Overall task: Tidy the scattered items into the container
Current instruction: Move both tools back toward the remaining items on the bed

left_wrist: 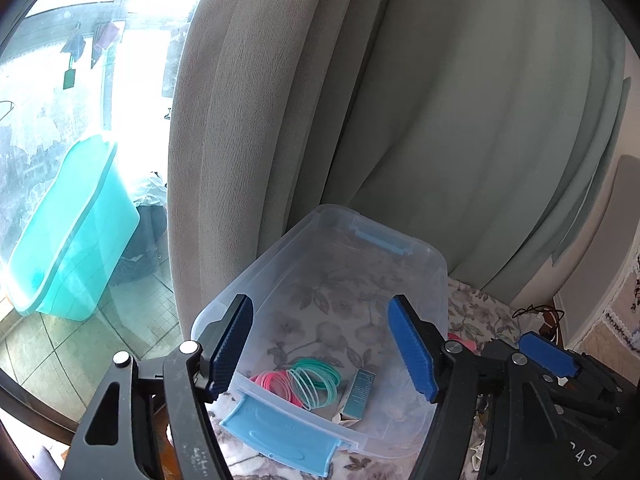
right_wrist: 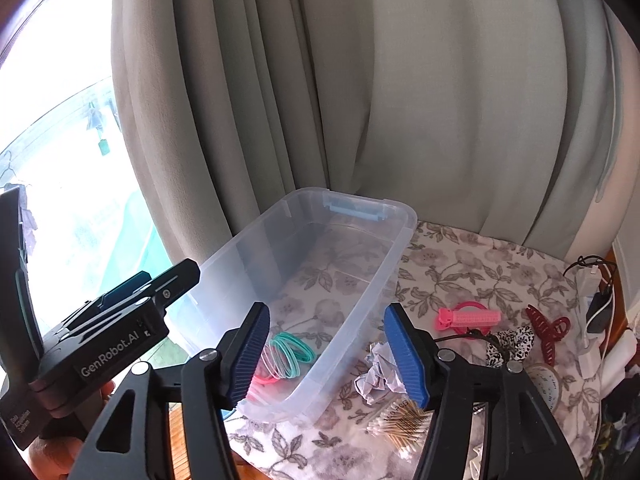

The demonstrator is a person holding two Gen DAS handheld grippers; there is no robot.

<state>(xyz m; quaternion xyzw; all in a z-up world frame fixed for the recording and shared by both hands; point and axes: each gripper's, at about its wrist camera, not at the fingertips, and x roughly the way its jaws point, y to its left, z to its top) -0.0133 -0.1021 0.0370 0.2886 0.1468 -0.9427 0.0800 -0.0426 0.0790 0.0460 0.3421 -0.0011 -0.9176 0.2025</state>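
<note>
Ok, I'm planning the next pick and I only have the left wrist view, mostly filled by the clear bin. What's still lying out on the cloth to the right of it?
Observer: A crumpled paper ball lies on the floral cloth, close beside the clear bin's right wall.
Operator: Anything nearer the front edge?
Observer: A bundle of cotton swabs, just this side of the paper.
Operator: And farther right?
Observer: A pink hair roller clip, with a dark red claw clip beyond it.
Operator: Is the right gripper carrying anything?
Observer: No, the right gripper is open with nothing between its fingers.
</note>
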